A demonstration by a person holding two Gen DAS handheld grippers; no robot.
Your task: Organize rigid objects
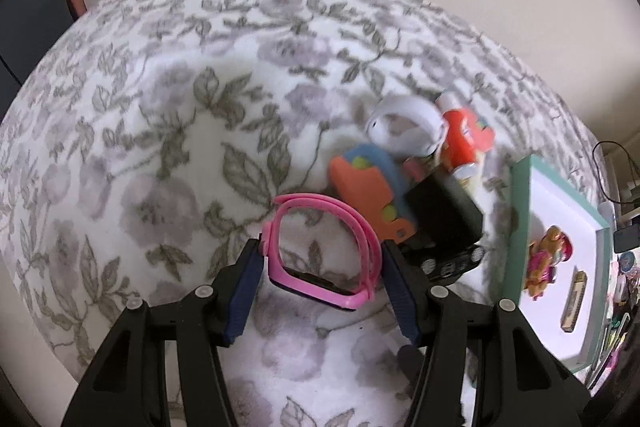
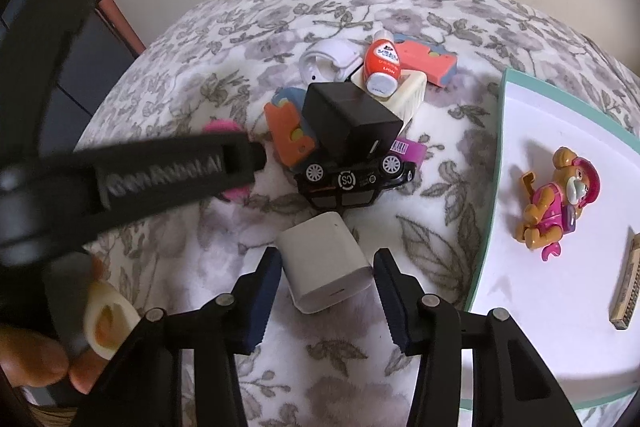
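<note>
The left gripper (image 1: 322, 259) is clamped on a pink smartwatch (image 1: 320, 251), lifted just above the floral bedspread (image 1: 160, 147). The right gripper (image 2: 328, 275) straddles a white charger cube (image 2: 326, 263) near the white tray's (image 2: 532, 131) left edge; whether its pads press it, I cannot tell.

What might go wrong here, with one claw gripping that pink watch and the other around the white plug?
The pink watch is a bendy loop pinched only at its sides by the left gripper; it may twist or slip out. The white charger sits skewed between the right gripper pads, so it could rotate when squeezed. The black toy car and its pile lie close behind and may get nudged.
</note>
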